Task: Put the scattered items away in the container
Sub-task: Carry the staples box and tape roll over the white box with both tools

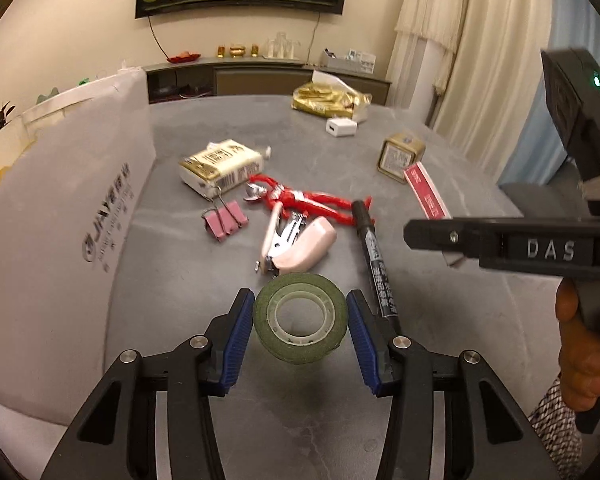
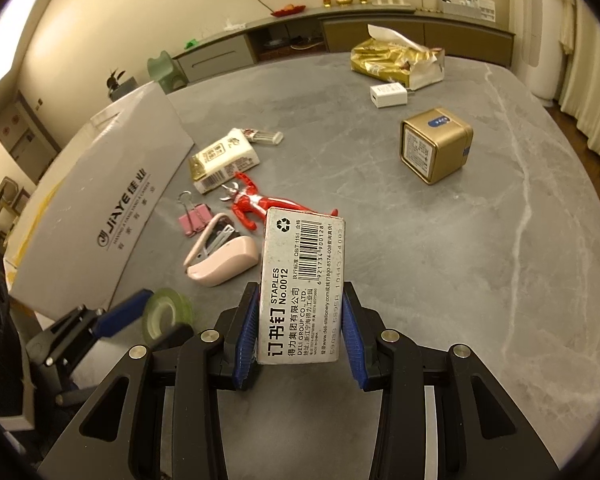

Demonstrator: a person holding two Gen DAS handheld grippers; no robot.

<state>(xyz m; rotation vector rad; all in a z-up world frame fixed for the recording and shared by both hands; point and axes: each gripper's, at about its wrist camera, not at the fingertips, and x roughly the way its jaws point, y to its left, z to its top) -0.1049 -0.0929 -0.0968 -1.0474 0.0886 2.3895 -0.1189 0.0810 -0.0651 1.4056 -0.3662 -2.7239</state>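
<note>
Left gripper [image 1: 300, 326] clamped around green tape roll [image 1: 300, 322], pads touching both sides; right gripper [image 2: 300, 332] gripping staples box [image 2: 302, 280] upright between pads

Green tape roll [image 1: 300, 318]: I hold it off the table between my left fingers. Staple box [image 2: 300, 284]: white, barcode up, pinched in my right. On the table: pink stapler [image 1: 296, 246], red figure [image 1: 300, 200], pink binder clip [image 1: 225, 220], black marker [image 1: 374, 264]. White container box [image 1: 60, 240] at left.
</note>
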